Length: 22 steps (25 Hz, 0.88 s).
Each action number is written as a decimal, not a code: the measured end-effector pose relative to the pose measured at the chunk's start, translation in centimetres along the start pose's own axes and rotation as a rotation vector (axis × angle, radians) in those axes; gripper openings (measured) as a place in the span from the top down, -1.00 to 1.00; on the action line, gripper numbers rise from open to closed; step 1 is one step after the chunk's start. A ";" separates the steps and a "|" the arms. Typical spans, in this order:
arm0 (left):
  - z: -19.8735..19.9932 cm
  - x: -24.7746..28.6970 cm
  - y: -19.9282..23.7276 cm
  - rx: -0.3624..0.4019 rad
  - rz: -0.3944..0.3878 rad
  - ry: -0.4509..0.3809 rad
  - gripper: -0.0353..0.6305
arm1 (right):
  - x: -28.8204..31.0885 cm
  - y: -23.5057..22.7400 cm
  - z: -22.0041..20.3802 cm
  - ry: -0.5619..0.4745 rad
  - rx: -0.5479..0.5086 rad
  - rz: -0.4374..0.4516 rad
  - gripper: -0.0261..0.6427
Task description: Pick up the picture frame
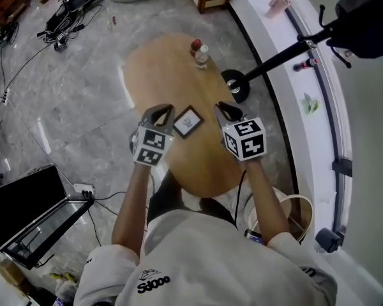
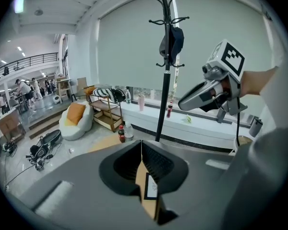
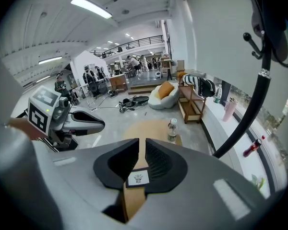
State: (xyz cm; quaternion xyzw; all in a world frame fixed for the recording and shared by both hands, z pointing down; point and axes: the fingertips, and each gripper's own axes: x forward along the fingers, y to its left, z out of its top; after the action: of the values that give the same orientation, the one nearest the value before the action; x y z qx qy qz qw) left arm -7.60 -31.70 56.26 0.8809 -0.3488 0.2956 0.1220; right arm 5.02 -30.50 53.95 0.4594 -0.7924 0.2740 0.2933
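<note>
Small black-rimmed picture frame lying flat on oval wooden counter, between left gripper, fingers pressed together, and right gripper, fingers narrowly parted, seemingly touching neither

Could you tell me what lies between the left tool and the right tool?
The picture frame, lying on the table, as the head view shows.

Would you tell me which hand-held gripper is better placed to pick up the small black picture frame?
Probably right: the right hand-held gripper has jaws apart with the small black picture frame lined up ahead between them; the left hand-held gripper is shut.
</note>
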 end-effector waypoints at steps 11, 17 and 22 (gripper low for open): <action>-9.1 9.0 0.7 -0.051 -0.123 0.189 0.71 | 9.1 -2.8 -6.4 0.158 0.076 0.010 0.73; -15.0 12.5 0.8 -0.112 -0.172 0.285 0.71 | 13.8 -3.5 -10.7 0.244 0.108 0.015 0.73; -18.6 15.3 0.6 -0.133 -0.207 0.333 0.71 | 17.6 -4.2 -13.8 0.299 0.139 0.014 0.71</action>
State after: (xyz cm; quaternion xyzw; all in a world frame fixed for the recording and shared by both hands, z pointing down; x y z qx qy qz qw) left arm -7.18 -32.59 80.37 0.8411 -0.2501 0.3993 0.2658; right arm 4.58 -32.58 76.64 0.4272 -0.7222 0.3955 0.3735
